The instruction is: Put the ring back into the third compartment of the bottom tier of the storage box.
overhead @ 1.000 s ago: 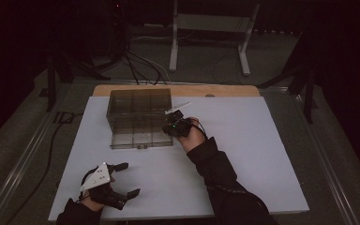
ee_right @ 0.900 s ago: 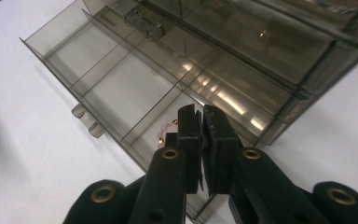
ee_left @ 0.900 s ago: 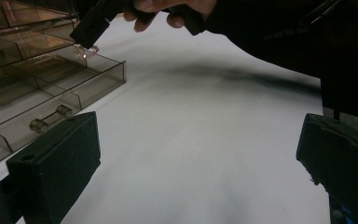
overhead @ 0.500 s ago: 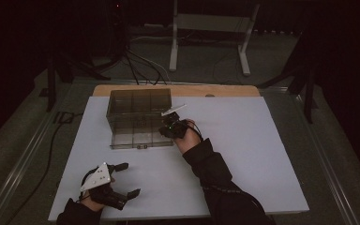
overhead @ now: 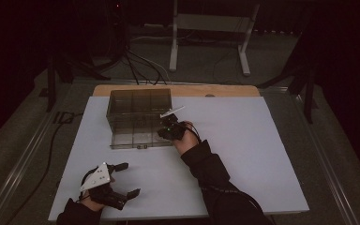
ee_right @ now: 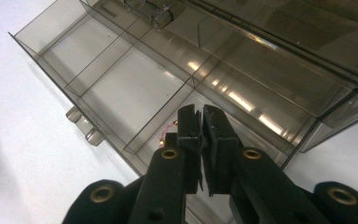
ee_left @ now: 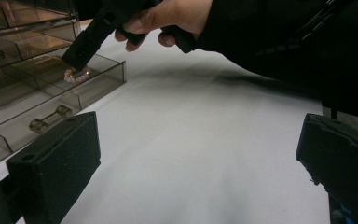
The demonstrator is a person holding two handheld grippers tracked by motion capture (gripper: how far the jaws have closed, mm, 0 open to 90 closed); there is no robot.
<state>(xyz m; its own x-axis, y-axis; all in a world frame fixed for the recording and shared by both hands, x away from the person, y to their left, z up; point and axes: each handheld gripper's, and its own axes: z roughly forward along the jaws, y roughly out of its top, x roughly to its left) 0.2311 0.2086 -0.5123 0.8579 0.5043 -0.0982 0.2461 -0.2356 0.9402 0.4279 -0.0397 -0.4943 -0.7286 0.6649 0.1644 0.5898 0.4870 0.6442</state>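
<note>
The right gripper (overhead: 165, 132), jaws pressed together, dips into an end compartment of the clear plastic organizer box (overhead: 138, 118) near the table's (overhead: 243, 140) far edge, touching a small pink bracelet (ee_left: 76, 75). The left gripper (overhead: 122, 180) rests spread near the front left corner.

The high view looks forward and down over the white counter (overhead: 243, 154). The left gripper view sits low, facing across it toward the smoky compartment box (ee_left: 37, 84). The right gripper view peers steeply down, close above that box (ee_right: 135, 88), which all three views share.
</note>
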